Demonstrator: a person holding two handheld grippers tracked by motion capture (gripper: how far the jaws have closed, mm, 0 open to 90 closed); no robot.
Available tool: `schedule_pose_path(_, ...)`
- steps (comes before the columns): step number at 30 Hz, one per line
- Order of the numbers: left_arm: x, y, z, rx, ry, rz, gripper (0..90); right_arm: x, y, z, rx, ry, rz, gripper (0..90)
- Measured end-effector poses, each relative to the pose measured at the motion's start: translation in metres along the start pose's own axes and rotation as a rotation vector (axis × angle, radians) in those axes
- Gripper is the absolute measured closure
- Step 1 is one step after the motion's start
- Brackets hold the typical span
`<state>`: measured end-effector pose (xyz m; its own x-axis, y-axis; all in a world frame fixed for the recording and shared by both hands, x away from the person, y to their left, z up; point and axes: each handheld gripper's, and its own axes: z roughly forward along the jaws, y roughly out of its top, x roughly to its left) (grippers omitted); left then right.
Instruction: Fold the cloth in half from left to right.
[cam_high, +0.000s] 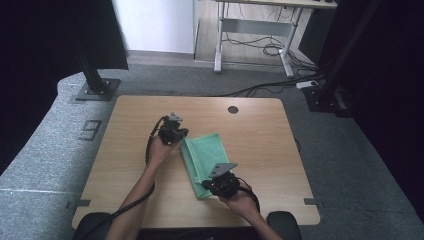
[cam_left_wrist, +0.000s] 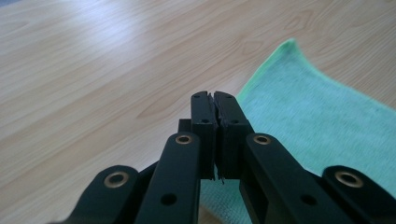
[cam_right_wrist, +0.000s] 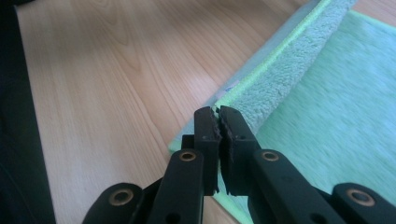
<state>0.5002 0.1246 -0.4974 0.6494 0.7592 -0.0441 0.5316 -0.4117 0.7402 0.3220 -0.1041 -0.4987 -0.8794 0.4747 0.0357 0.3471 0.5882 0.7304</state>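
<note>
**Green cloth pinched at two corners**

On the wooden table (cam_high: 125, 165), the left gripper (cam_left_wrist: 214, 100) has its jaws pressed together, and the green cloth (cam_left_wrist: 322, 121) spreads to the right of and beneath them; whether cloth is caught between them cannot be told. The right gripper (cam_right_wrist: 217, 113) has its jaws clamped on the cloth's raised edge, with the lifted fold running up and away from the tips to the right.

Light wooden table (cam_high: 135, 185) with a round grommet hole (cam_high: 233, 109), a green towel (cam_high: 206, 150) folded at its middle.
</note>
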Motion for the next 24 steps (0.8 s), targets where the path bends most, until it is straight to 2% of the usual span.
schedule_pose_path(9,-0.026,0.021,0.024,-0.003,-0.017,0.053,86.8,-0.011,-0.016,-0.021,-0.011,-0.039,0.027,85.2)
schedule_pose_path(16,-0.041,0.037,0.037,0.004,-0.029,0.085,86.7,-0.02,-0.024,-0.037,-0.024,-0.068,0.047,85.2)
schedule_pose_path(20,-0.045,0.039,0.046,0.027,-0.021,0.106,86.4,-0.028,-0.033,-0.037,-0.007,-0.078,0.071,85.2)
schedule_pose_path(24,-0.048,0.038,0.056,0.044,-0.02,0.106,85.9,-0.034,-0.041,-0.032,0.02,-0.09,0.09,85.1)
